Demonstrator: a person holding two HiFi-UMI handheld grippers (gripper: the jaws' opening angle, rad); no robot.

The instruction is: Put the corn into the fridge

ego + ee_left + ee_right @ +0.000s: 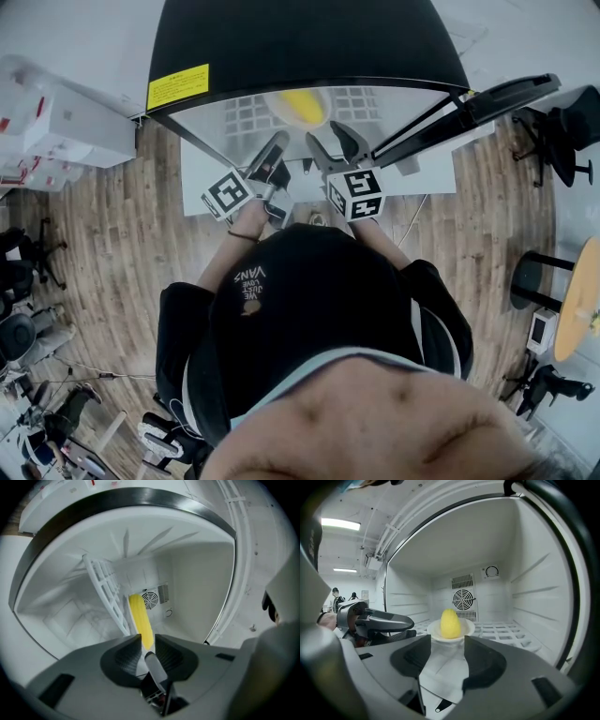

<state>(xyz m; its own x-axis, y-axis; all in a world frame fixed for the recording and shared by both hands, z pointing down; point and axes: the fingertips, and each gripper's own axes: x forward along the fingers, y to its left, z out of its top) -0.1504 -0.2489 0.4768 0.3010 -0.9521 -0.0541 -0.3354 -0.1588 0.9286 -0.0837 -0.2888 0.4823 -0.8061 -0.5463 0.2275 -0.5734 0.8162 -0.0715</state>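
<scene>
Under the person's head, in the head view, the fridge (300,37) stands with its door (487,101) swung out to the right. The corn (302,105) shows yellow inside, over the rack (246,114). The left gripper (279,145) and the right gripper (330,141) both point into the opening, side by side and short of the corn.

In the left gripper view, the picture is rolled, so the rack runs steeply up the frame. The jaws stand a little apart with nothing between them. The corn shows through the narrow gap, farther in, near the fan (150,599) on the back wall.

In the right gripper view, the jaws are spread wide and hold nothing. Past them the corn sits on a white plate (436,631), which rests on the rack in the middle of the fridge, in front of the fan. The left gripper comes in from the left, apart from the plate and the corn.
</scene>
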